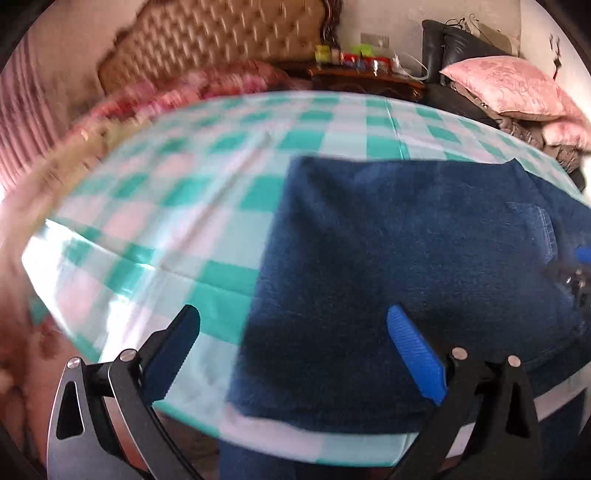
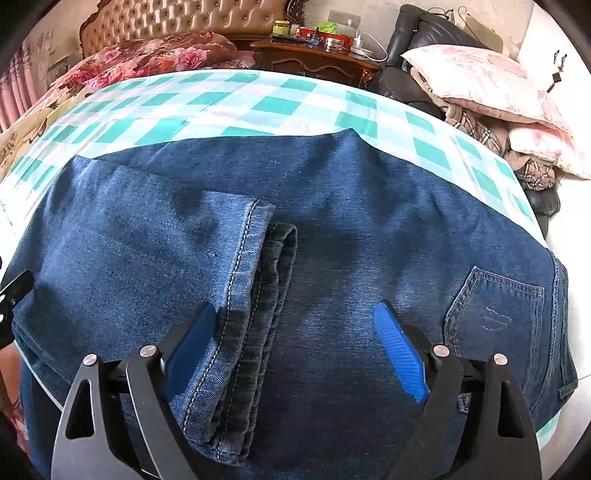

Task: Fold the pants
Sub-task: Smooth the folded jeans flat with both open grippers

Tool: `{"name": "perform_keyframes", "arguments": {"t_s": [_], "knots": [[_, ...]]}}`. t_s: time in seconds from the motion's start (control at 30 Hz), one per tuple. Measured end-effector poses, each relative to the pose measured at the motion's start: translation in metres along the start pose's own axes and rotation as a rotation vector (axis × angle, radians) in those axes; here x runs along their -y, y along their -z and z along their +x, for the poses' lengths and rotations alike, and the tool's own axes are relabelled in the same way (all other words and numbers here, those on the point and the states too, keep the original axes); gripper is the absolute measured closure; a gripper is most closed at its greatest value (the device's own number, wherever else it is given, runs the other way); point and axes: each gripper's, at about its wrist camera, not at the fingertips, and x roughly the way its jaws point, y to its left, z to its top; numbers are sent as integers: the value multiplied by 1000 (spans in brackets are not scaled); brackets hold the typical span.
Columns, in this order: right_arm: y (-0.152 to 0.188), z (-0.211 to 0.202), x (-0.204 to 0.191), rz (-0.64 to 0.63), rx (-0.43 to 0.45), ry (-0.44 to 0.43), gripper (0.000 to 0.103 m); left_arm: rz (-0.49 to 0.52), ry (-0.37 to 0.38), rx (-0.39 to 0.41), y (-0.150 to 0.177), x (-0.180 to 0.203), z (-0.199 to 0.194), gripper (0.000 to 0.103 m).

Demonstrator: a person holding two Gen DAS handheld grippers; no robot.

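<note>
You get no readable text, brand or number in either view. Labels on small jars and boxes (image 2: 314, 33) atop dark carved wooden nightstand (image 2: 317, 59): too small, blurred.

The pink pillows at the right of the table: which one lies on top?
The large pink pillow with the rose print lies on top. A smaller pink pillow sits under it, only partly showing, beside a heap of plaid cloth.

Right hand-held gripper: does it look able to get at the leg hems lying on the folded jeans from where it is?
Probably yes. The right hand-held gripper is open above the jeans, and the stitched leg hems lie exposed between its fingers. Nothing covers them; the left hand-held gripper is off to the side.
</note>
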Motion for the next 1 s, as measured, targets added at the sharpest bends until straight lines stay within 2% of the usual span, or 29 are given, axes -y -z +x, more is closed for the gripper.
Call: {"name": "perform_keyframes", "arguments": {"t_s": [0.03, 0.07, 0.1, 0.17, 0.27, 0.3, 0.37, 0.4, 0.43, 0.53, 0.6, 0.77, 0.8, 0.83, 0.9, 1.0], "knots": [[-1, -7, 0, 7, 35, 12, 18, 41, -4, 60, 2, 6, -13, 2], [-3, -16, -1, 14, 85, 21, 17, 60, -9, 85, 4, 9, -19, 2], [-4, -22, -5, 18, 116, 25, 17, 84, -31, 101, 5, 13, -25, 2], [-7, -31, -17, 9, 153, 1, 17, 102, 4, 121, 7, 16, -31, 2], [-10, -35, -36, -18, 133, -41, 17, 86, 82, 110, 10, 18, -36, 8], [-10, -35, -43, -26, 133, -51, 17, 81, 97, 99, 12, 19, -34, 16], [-13, -33, -52, -28, 125, -72, 17, 81, 107, 47, 15, 23, -25, 23], [-15, -30, -56, -16, 106, -89, 17, 87, 118, 23, 18, 26, -19, 30], [-16, -28, -58, -13, 97, -90, 17, 98, 117, -6, 21, 29, -13, 31], [-17, -25, -64, -24, 100, -85, 17, 108, 109, 0, 25, 31, -12, 32], [-16, -20, -64, -10, 80, -127, 17, 100, 119, -5, 25, 30, -10, 31], [-8, -4, -66, -19, 33, -118, 18, 93, 127, -6, 25, 28, -9, 31], [-6, 4, -67, -26, 0, -116, 18, 82, 135, -6, 24, 26, -11, 31], [-3, 6, -66, -22, 4, -122, 17, 61, 146, 1, 23, 23, -13, 32], [-1, 6, -66, -22, 10, -120, 18, -20, 170, 39, 19, 10, -24, 31], [0, 7, -66, -18, 13, -118, 17, -144, 167, 65, 13, -19, -27, 31]]}}
